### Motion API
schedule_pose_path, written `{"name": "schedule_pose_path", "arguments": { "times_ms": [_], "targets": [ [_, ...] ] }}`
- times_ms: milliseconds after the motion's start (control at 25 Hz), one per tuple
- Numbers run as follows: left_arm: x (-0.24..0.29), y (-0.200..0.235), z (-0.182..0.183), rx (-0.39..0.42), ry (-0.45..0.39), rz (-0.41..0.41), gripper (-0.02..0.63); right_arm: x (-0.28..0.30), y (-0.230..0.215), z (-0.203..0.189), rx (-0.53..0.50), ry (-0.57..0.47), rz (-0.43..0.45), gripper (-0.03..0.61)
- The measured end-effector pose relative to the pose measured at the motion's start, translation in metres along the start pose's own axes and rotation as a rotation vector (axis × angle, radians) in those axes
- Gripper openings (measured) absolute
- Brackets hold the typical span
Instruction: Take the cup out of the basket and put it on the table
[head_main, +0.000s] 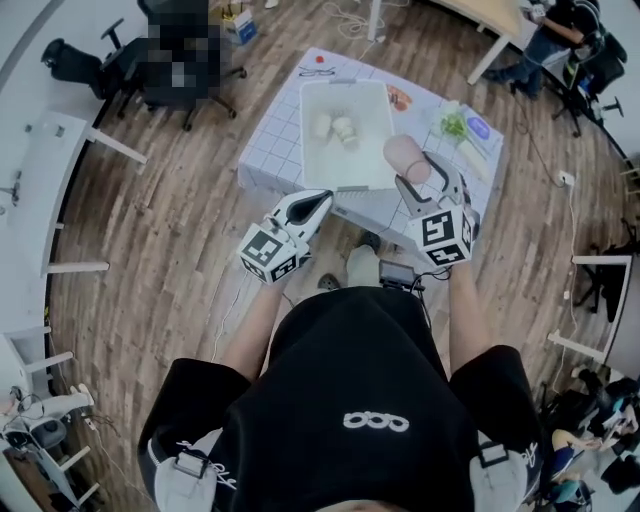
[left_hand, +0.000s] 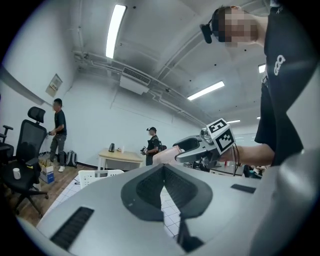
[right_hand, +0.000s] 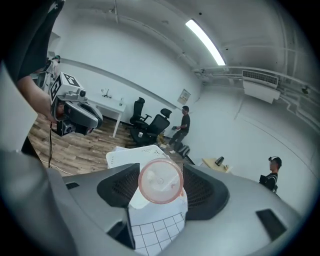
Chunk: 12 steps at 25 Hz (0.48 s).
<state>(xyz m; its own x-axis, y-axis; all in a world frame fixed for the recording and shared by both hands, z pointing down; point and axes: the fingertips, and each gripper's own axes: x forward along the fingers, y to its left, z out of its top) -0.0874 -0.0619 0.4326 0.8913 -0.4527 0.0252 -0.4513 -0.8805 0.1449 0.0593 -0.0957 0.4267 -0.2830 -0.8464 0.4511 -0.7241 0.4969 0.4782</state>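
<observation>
I'm seeing the right hand-held gripper (head_main: 418, 172) clamping the pink cup (head_main: 404, 157) btwn its jaws, just off the basket's (head_main: 312, 140) right rim, nr its front corner. In the right gripper view the cup's open mouth is facing the camera, w/ the basket sitting behind it. Can't tell whether the cup is touching the counter (head_main: 268, 150). The left hand-held gripper (head_main: 322, 198) is hovering at the basket's front edge, jaws pressing together w/ nothing btwn them. Two pale items (head_main: 335, 127) are lying inside the basket, toward its middle.
</observation>
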Motion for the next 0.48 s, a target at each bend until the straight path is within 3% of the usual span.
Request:
{"name": "schedule_pose_path", "arguments": {
  "times_ms": [480],
  "targets": [
    [0.101,-0.058,0.000,0.017,0.028,-0.204,0.008,-0.074,-0.068,-0.097,0.119,0.127,-0.162,0.273]
  ]
}}
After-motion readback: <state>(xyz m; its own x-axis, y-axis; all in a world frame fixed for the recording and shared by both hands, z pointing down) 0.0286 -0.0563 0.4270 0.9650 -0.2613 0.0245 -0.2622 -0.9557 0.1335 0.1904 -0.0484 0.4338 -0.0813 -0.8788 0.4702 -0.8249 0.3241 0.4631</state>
